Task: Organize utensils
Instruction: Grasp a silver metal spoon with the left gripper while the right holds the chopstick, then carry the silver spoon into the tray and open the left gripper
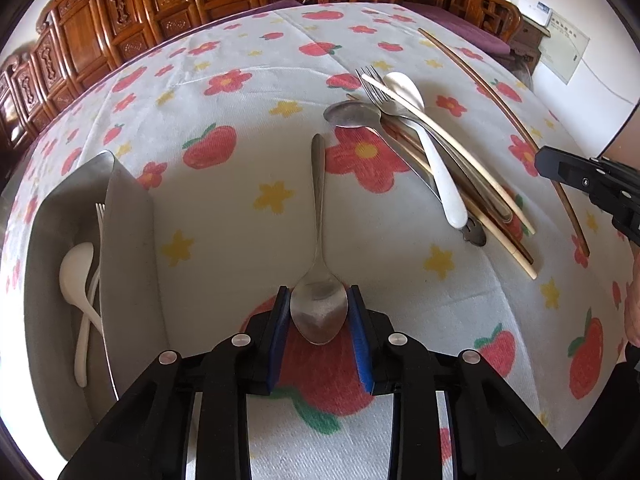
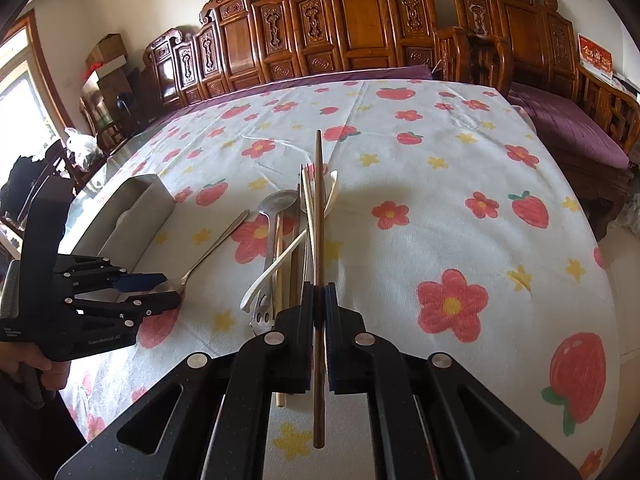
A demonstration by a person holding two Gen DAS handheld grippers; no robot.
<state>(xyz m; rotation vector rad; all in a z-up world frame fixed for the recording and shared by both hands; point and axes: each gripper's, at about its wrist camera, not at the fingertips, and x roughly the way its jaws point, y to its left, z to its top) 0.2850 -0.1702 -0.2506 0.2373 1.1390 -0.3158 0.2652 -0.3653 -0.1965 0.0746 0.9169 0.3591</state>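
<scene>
A metal spoon (image 1: 319,308) lies bowl-first between my left gripper's (image 1: 319,290) blue pads (image 1: 280,320), which press on both sides of the bowl; its handle points away over the flowered cloth. In the right wrist view the left gripper (image 2: 170,289) holds that spoon (image 2: 208,252) low over the table. My right gripper (image 2: 319,286) is shut on a long dark brown chopstick (image 2: 319,200), also seen from the left as the chopstick (image 1: 500,92) and gripper (image 1: 544,162). A pile of spoons, forks and chopsticks (image 1: 420,140) (image 2: 288,232) lies between the grippers.
A grey metal tray (image 1: 128,240) (image 2: 148,196) with a divider stands at the left; a white spoon (image 1: 76,276) and a fork lie in one compartment. A hand (image 2: 44,364) holds the left gripper. Carved wooden benches (image 2: 360,40) line the table's far side.
</scene>
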